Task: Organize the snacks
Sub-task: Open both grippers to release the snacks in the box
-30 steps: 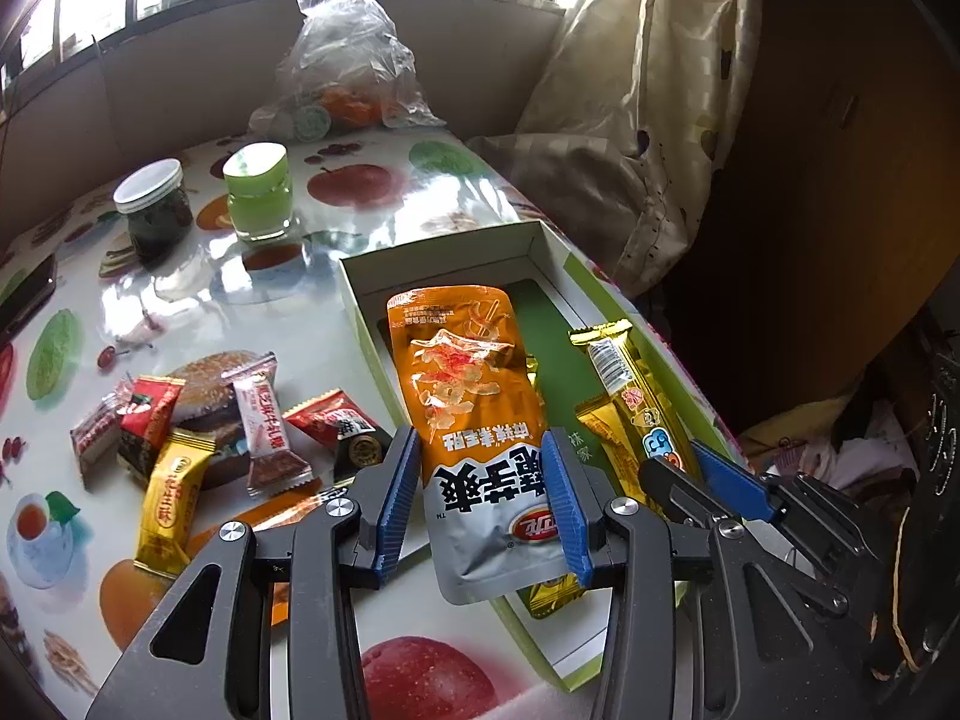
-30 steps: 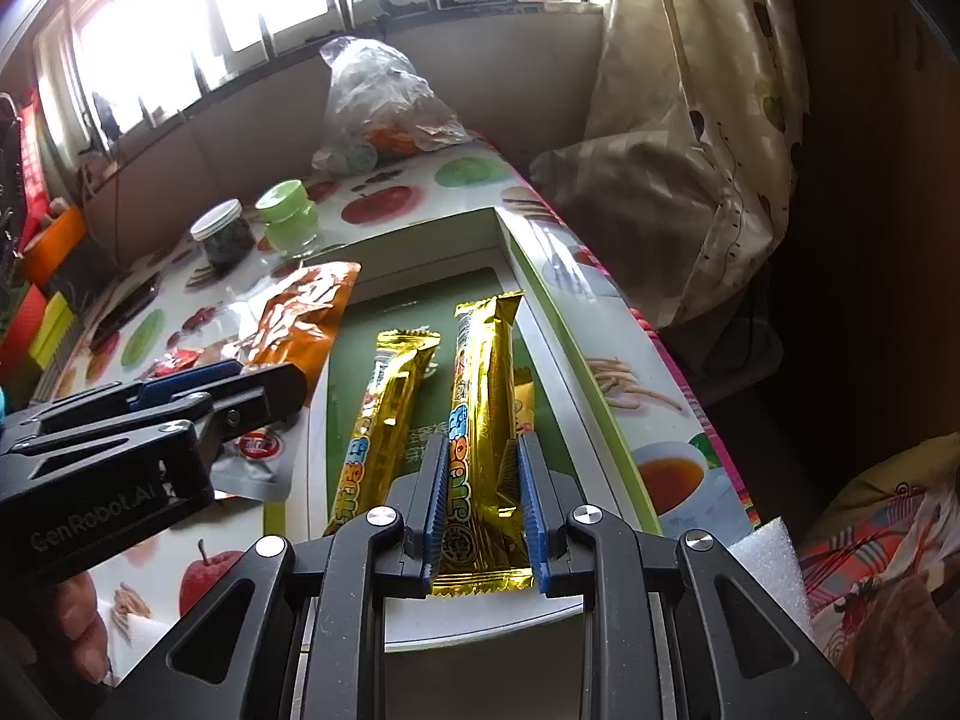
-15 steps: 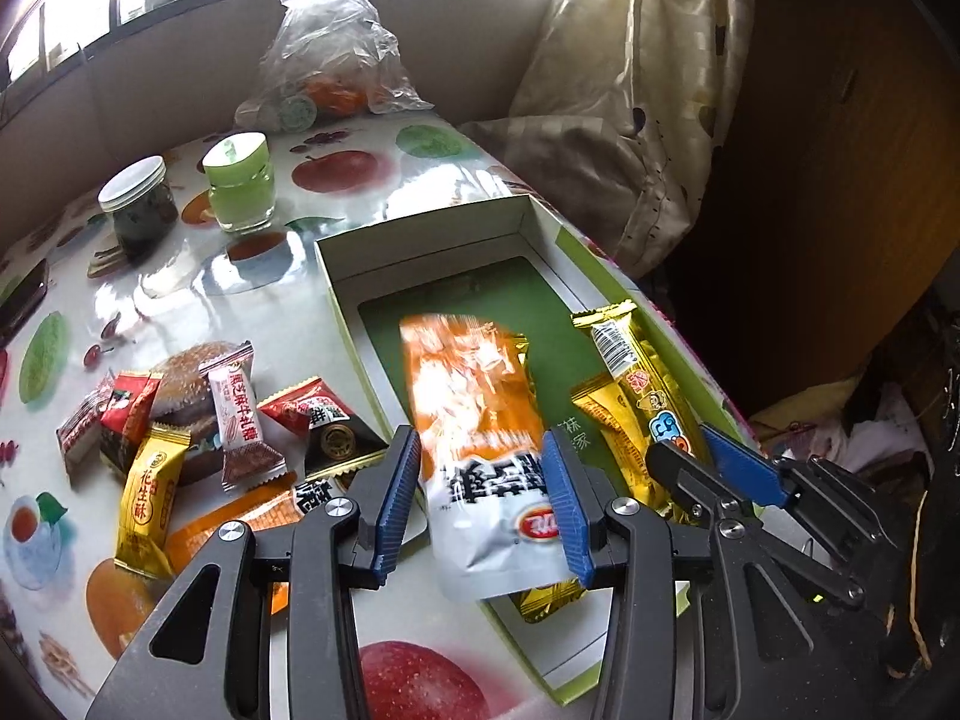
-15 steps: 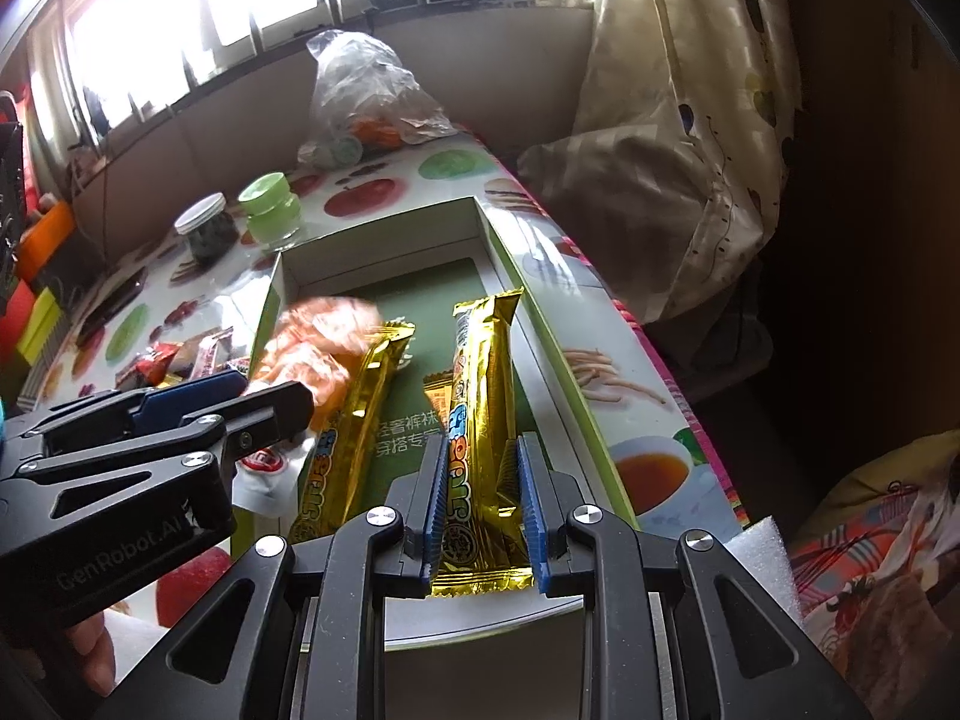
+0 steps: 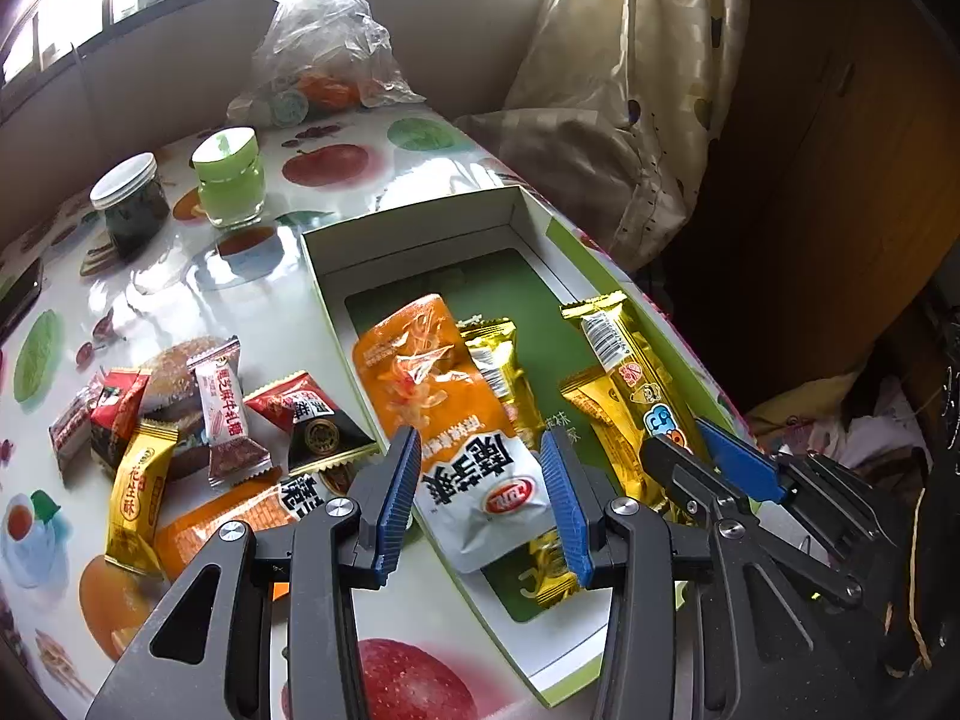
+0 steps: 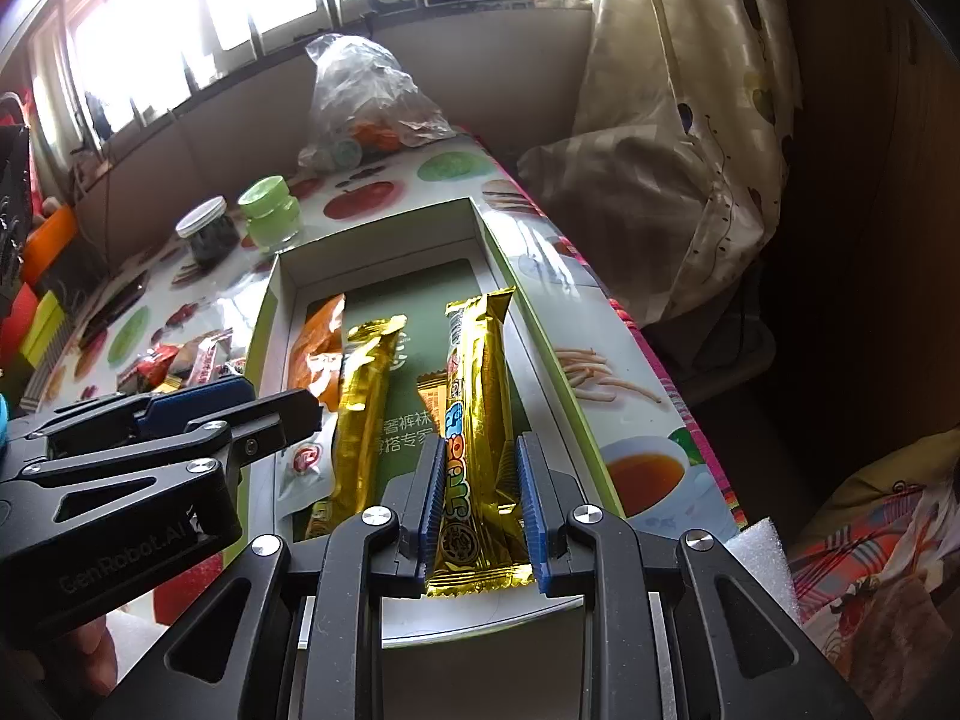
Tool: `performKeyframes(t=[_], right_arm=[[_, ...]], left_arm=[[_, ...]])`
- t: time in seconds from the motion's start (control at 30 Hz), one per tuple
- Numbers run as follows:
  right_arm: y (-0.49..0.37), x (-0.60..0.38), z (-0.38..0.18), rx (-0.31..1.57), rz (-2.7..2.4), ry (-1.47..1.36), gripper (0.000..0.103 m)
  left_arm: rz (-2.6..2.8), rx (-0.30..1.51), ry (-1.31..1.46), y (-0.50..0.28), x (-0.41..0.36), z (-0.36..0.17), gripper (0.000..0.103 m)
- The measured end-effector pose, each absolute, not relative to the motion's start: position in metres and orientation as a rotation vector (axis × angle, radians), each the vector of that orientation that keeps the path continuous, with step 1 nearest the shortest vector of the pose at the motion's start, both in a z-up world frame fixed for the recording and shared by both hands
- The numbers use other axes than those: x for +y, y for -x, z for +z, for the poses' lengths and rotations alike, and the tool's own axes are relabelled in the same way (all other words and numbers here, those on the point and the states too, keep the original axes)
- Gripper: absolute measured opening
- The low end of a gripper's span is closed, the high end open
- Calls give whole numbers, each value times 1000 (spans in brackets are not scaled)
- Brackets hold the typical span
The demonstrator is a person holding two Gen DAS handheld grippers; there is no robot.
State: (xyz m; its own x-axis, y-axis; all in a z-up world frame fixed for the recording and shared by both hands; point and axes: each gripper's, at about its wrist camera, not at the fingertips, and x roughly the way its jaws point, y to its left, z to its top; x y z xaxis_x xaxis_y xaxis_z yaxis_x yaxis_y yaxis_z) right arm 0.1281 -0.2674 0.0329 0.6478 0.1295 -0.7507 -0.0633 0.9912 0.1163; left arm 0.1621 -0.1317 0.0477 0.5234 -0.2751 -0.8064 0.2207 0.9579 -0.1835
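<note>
A shallow white box [image 5: 414, 222] with a green floor lies on the table. An orange and silver snack pouch [image 5: 447, 414] lies inside it, partly over a gold bar [image 5: 498, 372]. My left gripper [image 5: 480, 492] is open, its pads either side of the pouch's silver end without pinching it. My right gripper [image 6: 480, 480] is open around the near end of a gold bar [image 6: 477, 420] that lies in the box [image 6: 372, 240]. A second gold bar [image 6: 360, 402] and the pouch [image 6: 315, 354] lie to its left.
Several loose wrapped snacks [image 5: 174, 420] lie on the fruit-print tablecloth left of the box. A dark jar [image 5: 129, 204], a green jar [image 5: 228, 177] and a plastic bag [image 5: 324, 48] stand at the back. The table edge and a curtain [image 5: 630, 120] are to the right.
The left gripper carried the orange pouch over the box, opened, and the pouch dropped into it. The right gripper opened and let go of its gold bar, which rests in the box.
</note>
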Motion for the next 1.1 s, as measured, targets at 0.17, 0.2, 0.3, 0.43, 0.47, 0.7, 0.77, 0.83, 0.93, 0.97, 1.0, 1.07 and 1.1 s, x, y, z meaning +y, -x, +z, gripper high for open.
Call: performKeyframes(t=[0.17,0.2,0.3,0.43,0.47,0.7,0.77,0.83,0.93,0.97,1.0,1.07,1.1], right_arm=[[-128,-268,33,863,106,-80,27],[-128,-268,33,863,105,-80,27],[-128,-268,33,858,107,-82,29],[-128,-267,33,858,105,-82,34],[-127,-267,34,857,104,-82,36],[-126,-267,36,848,97,-85,43],[-125,-267,37,845,93,-79,44],[-124,-267,37,842,92,-76,44],[-122,-266,39,836,82,-61,46],[-122,-265,41,833,73,-56,46],[-121,-264,42,829,68,-53,47],[-118,-264,46,819,63,-56,49],[-118,-263,47,816,63,-58,49]], left_arm=[[-299,975,67,-163,-130,48,43],[-299,975,67,-163,-130,48,43],[-295,976,64,-163,-129,48,43],[-292,976,58,-163,-130,48,43],[-294,976,59,-162,-130,48,43],[-289,967,64,-160,-128,51,44],[-289,963,63,-158,-127,53,44],[-296,955,70,-156,-125,55,44],[-303,945,78,-154,-122,59,44],[-302,944,79,-153,-121,60,44],[-298,939,80,-152,-120,62,44],[-300,928,81,-149,-117,65,44],[-298,927,84,-147,-115,67,44]])
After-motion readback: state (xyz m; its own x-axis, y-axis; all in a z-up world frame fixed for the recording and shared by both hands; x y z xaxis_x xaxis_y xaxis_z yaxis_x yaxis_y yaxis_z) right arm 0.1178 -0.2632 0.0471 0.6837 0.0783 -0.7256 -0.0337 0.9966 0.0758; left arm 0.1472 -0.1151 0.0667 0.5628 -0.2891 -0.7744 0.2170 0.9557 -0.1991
